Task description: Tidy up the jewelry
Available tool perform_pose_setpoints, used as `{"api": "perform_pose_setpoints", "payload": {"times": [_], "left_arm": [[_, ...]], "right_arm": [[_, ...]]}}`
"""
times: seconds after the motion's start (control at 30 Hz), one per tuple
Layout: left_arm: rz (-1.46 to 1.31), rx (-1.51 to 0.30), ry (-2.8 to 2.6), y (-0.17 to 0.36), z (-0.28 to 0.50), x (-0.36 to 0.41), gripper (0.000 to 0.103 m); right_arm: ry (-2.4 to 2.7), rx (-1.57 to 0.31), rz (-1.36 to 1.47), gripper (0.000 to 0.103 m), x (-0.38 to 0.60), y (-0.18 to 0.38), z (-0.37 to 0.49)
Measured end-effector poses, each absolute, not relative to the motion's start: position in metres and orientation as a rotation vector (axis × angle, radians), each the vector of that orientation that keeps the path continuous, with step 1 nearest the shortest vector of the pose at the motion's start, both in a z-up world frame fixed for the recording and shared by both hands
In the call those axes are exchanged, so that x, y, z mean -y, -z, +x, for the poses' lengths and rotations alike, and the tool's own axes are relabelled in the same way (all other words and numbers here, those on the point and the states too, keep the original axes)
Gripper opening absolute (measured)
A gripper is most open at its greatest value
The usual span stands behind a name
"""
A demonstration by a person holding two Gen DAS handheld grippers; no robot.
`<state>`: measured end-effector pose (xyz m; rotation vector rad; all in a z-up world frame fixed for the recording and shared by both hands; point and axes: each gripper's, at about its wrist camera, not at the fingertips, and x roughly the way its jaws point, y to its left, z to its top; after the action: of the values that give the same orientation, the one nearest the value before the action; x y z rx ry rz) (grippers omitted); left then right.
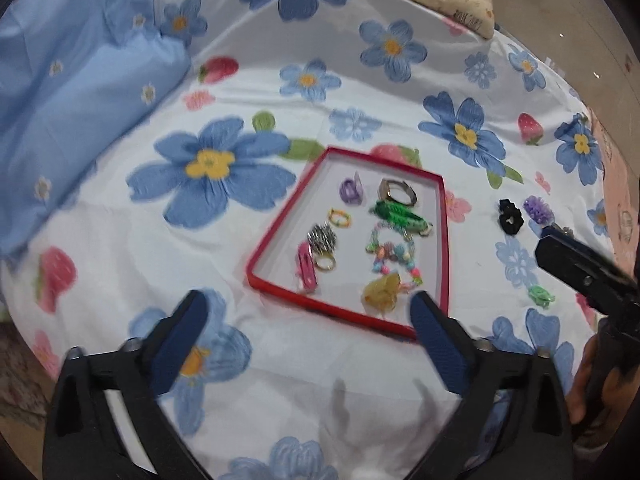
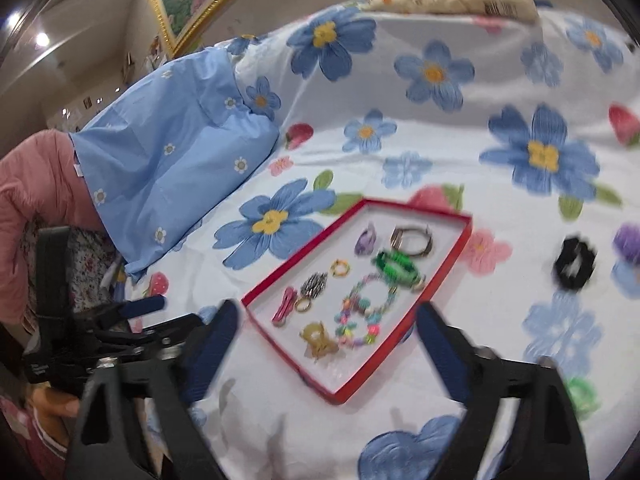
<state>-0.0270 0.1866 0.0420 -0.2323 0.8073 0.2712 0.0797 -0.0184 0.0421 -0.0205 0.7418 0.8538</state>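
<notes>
Red tray (image 1: 276, 236) — shallow, white-lined, flat on the flower-print bedsheet (image 1: 248, 64); holds most of the jewelry

Inside, far end: purple clip (image 1: 350, 192), metal bangle (image 1: 396, 192). Middle: green woven bracelet (image 1: 396, 214), small yellow bead ring (image 1: 340, 217), silver patterned piece (image 1: 321, 237). Near end: pink hair clip (image 1: 307, 266) touching a gold ring (image 1: 325, 263), multicolour bead necklace (image 1: 394, 254), amber clip (image 1: 382, 292) just inside the near wall

Outside, right of tray on the sheet: black scrunchie (image 1: 510, 216), purple claw clip (image 1: 538, 209) just beside it, small green clip (image 1: 541, 295) nearer the camera. Dark object half hidden behind the right gripper's finger — cannot tell what

Left gripper (image 1: 310, 326): jaws spread wide, empty, hovering before the tray's near-left corner
Right gripper (image 2: 326, 334): jaws likewise wide, empty, framing the tray's near end; its tip shows in the left view close to the loose pieces

Step judged in hand: fetch a remaining loose piece. Suggested: right gripper to the green clip first, being nearest; approach steeply, pads astride its narrow width, close gently since the sheet yields; lift clear of the red wall; set down on bare lining at the near-left, away from the necklace to avoid snagging beads
</notes>
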Motion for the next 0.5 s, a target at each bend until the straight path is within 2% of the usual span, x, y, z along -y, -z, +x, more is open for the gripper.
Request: {"api": "perform_pose_setpoints", "payload": {"times": [0.13, 0.5], "left_arm": [[-0.194, -0.784, -0.318, -0.042, -0.028, -0.184, 0.103], [-0.207, -0.817, -0.378, -0.012, -0.036, -0.188, 0.103]], "right_arm": [[-0.854, -0.724, -0.026, 0.100, 0.017, -0.044, 0.080], [-0.789, -0.784, -0.027, 0.100, 0.020, 0.000, 0.069]]}}
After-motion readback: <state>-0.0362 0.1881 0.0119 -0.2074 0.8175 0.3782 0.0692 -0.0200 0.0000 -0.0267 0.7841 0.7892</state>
